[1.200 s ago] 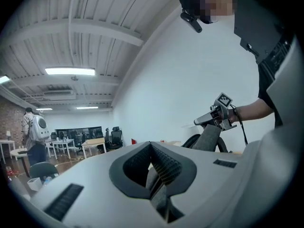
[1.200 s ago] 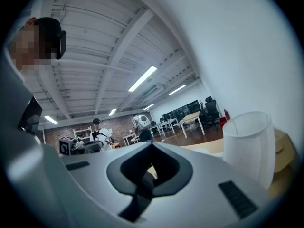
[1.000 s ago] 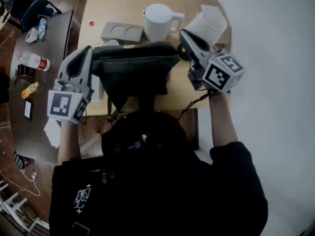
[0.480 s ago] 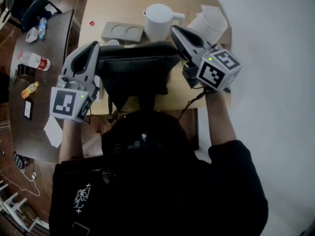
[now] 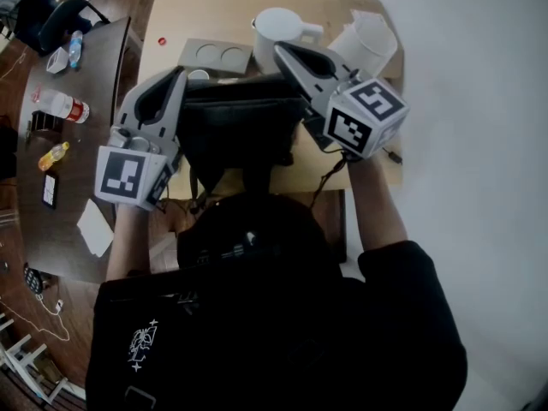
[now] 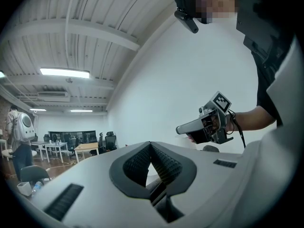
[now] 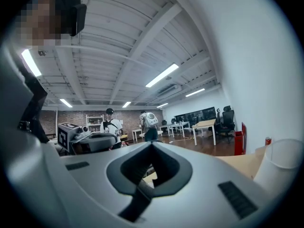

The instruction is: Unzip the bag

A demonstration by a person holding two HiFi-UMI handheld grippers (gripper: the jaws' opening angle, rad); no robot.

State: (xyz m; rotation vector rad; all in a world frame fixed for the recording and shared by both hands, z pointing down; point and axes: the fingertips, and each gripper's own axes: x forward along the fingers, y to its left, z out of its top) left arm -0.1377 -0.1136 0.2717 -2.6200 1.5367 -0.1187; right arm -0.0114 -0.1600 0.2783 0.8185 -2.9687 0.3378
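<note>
1. Nearest me, the bag (image 5: 240, 127) sits at the near edge of the counter (image 5: 171, 20). It is dark, soft fabric, slumped, with its long axis running left to right.
2. It lies between and below both sets of jaws. The left gripper (image 5: 176, 77) is by its left end and the right gripper (image 5: 282, 51) over its right top corner. Both are clenched on nothing.
3. I judge neither hand clearly nearer, and I cannot make out the zip.
4. Beyond are a flat grey tray (image 5: 214, 56) with two round recesses and a smooth white pitcher (image 5: 276, 26).

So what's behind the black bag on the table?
A white jug, a grey two-hole tray and a white bucket. The bag and the right gripper hide whatever sits directly behind it.
</note>
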